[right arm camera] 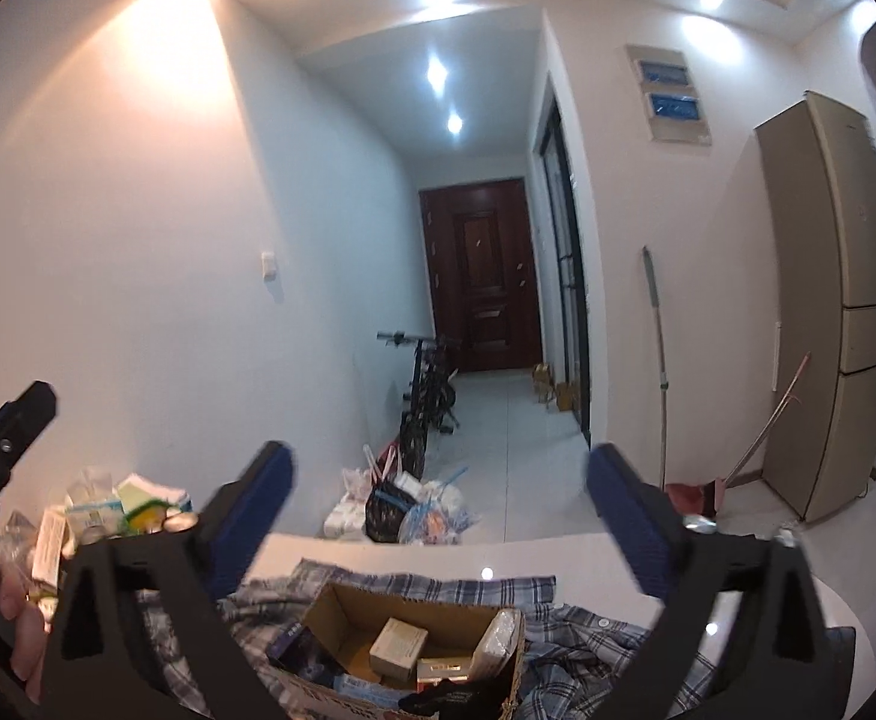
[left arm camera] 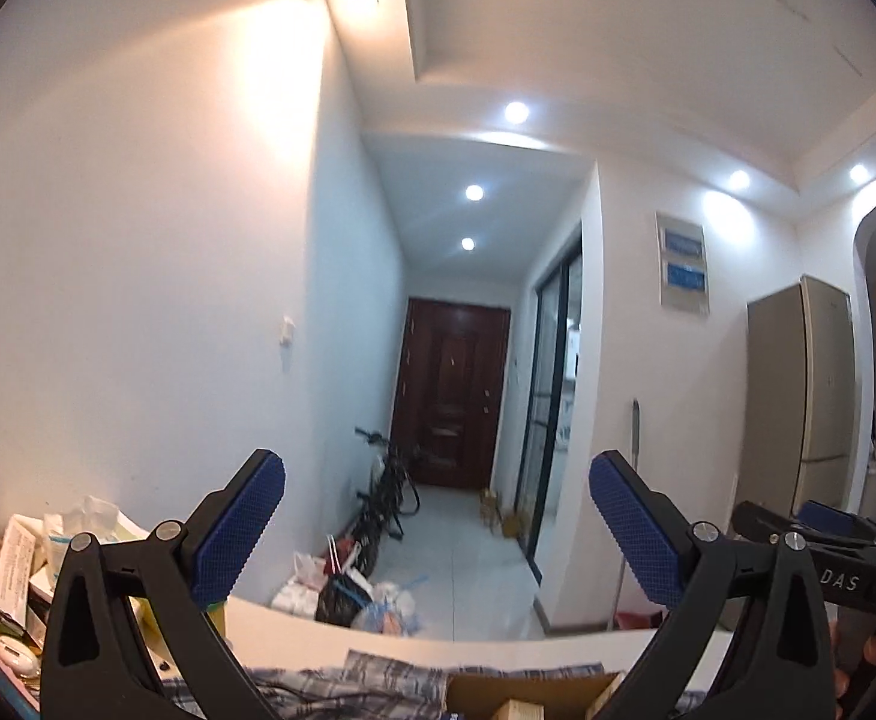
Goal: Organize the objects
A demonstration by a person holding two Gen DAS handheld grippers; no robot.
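One white table [right arm camera: 648,546] carries everything, and places here are given from the one open cardboard box [right arm camera: 342,600] at its near edge. The box stands on one blue plaid cloth [right arm camera: 594,630] that spreads out under it to both sides. Inside the box lie at least four small packages: a beige carton [right arm camera: 398,648] in the middle, a dark blue one [right arm camera: 294,651] to its left, a clear-wrapped pack [right arm camera: 501,639] against the right wall, and a flat red-and-cream pack [right arm camera: 445,669] near the front. Left of the box, at the table's far left end, sits one heap of cartons, tubes and wrappers [right arm camera: 102,510]; their number cannot be told.

Beyond the box, on the floor, are about four bags [right arm camera: 402,510], two bicycles [right arm camera: 426,402], and one brown door [right arm camera: 480,276] at the corridor's end. One tall fridge [right arm camera: 822,300] stands to the far right.

The right gripper [right arm camera: 438,504] hangs above the box, jaws spread wide, released, nothing between its pads. The left gripper [left arm camera: 437,525] is likewise wide apart and empty, raised above the table's far edge.

The letters "DAS" show in the left wrist view on the right gripper's body. Print on the cartons is too small to read.
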